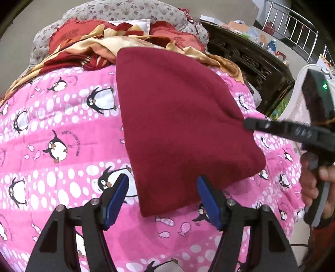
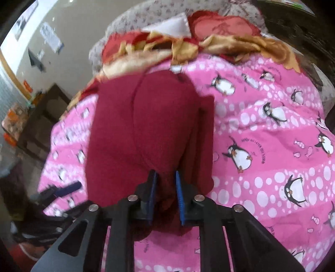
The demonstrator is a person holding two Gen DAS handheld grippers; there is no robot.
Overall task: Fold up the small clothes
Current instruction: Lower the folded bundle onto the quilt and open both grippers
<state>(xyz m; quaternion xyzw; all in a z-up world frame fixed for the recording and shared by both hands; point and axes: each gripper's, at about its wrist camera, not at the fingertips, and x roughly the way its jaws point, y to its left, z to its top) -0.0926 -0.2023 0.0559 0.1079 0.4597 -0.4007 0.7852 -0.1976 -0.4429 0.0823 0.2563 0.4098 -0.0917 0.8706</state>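
Maroon cloth (image 1: 180,125) is laid flat on the pink penguin-print quilt (image 1: 52,125), folded into a roughly four-sided shape, near corner pointing to 6 o'clock in the left wrist view. Its far edge at 12 o'clock is overlapped onto the red-and-gold blanket (image 1: 88,50).

In the right wrist view the same cloth (image 2: 129,129) is seen bunched, a curved seam or fold line running from 12 to 6 o'clock. Its near edge is pinched between the blue pads of the right gripper (image 2: 165,196); jaws are nearly closed, with fabric filling the gap. View is motion-blurred, so finer detail can't be told.

Left gripper (image 1: 163,198) is held over the cloth's near corner, jaws spread wide, nothing between the blue pads (image 1: 117,198). Whether the pads are touching the cloth can't be told.

From the left wrist view, the right gripper (image 1: 249,124) is seen entering from 3 o'clock, tip at the cloth's right edge; a hand (image 1: 314,182) is wrapped on its handle at 4 o'clock. A green LED is lit on the unit at 2 o'clock.

Outward: flower-print grey pillow (image 1: 125,10) at 12 o'clock behind the blanket. Dark carved wooden furniture (image 1: 251,60) at 2 o'clock, metal railing (image 1: 293,23) beyond it at 1 o'clock.
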